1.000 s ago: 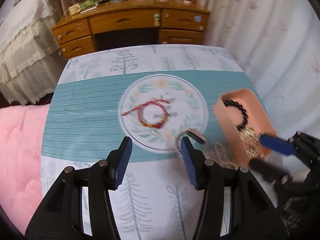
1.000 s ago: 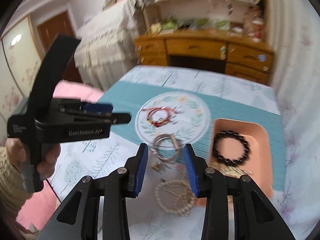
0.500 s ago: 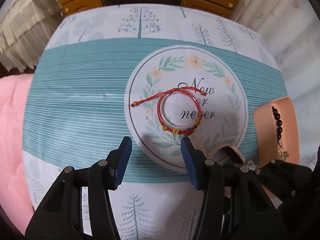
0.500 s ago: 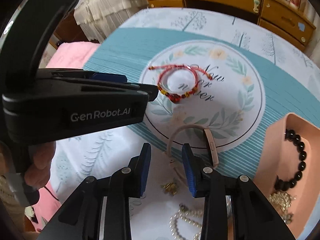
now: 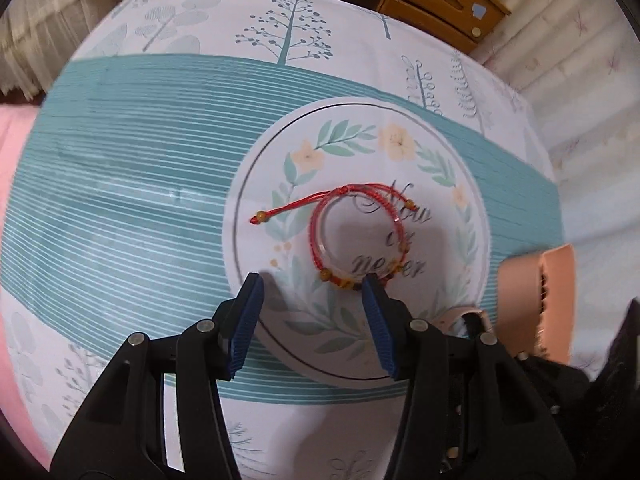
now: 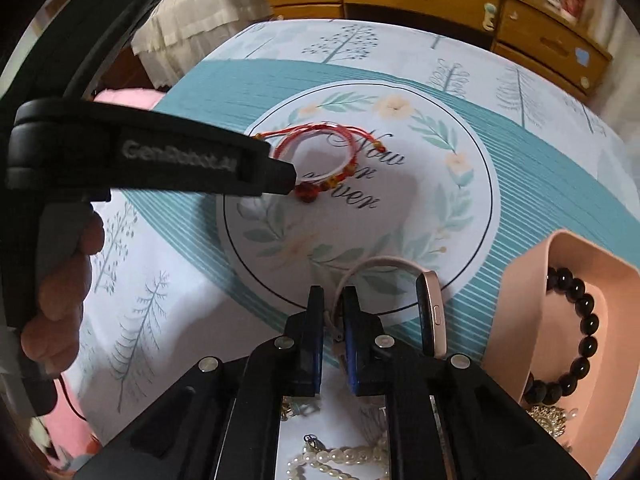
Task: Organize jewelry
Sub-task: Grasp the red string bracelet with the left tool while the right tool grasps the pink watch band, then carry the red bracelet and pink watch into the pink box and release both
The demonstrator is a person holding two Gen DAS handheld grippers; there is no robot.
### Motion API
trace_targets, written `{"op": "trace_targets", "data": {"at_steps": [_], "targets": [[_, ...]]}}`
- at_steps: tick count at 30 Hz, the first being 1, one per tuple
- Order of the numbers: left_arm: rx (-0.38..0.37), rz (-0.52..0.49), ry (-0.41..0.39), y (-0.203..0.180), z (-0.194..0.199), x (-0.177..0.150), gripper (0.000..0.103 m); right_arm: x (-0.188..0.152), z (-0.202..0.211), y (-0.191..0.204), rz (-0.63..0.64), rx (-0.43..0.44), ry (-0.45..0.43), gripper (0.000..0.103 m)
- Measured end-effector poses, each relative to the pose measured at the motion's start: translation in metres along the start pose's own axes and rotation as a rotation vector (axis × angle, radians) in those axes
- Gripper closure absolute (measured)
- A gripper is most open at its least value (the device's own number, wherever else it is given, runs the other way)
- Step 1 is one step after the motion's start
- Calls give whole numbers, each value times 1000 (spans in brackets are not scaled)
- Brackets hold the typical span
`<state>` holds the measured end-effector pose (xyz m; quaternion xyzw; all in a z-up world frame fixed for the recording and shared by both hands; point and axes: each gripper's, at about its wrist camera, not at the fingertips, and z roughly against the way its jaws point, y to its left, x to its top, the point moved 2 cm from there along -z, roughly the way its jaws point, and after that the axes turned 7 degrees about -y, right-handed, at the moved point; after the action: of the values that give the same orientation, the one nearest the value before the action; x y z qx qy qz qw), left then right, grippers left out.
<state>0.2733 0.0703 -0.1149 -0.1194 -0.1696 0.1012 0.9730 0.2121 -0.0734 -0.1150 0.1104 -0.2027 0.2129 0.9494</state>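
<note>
Nearest, the right tongs point(image 6: 333, 304) have been narrowed since half a second ago and are now clenched on the strap of the pink smartwatch point(image 6: 428, 304), which lies on the surface point(image 6: 168, 280) beside the pink tray point(image 6: 516, 312). Farther off, the left tongs point(image 5: 312, 292), released wide, have been brought down to the red cord bracelet point(image 5: 356, 236); two pickups appear imminent. The pearl necklace point(image 6: 340, 460) is cut off below.

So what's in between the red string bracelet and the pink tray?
In the right wrist view, only printed tablecloth lies between the red bracelet and the pink tray: the round leaf design and teal stripes. The pink watch band sits nearer, off that line.
</note>
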Motion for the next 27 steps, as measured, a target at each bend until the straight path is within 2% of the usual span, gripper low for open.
{"op": "trace_targets", "data": {"at_steps": [3, 8, 11, 13, 16, 19, 27], "targets": [[-44, 49, -6, 0, 0, 4, 55, -5, 4, -5, -4, 13, -10, 94], [11, 66, -47, 1, -1, 10, 59, -11, 8, -2, 1, 19, -21, 94], [48, 68, -60, -3, -4, 15, 70, -10, 2, -1, -2, 28, -29, 94], [96, 44, -58, -7, -7, 17, 85, -9, 0, -2, -13, 38, -31, 94], [159, -34, -38, -18, -10, 16, 92, -10, 3, -5, -34, 54, -32, 94], [184, -97, -23, -24, -13, 15, 98, -10, 4, -8, -50, 73, -29, 94], [144, -96, -56, -15, 0, -4, 99, -15, 35, -1, -65, 136, -107, 94]]}}
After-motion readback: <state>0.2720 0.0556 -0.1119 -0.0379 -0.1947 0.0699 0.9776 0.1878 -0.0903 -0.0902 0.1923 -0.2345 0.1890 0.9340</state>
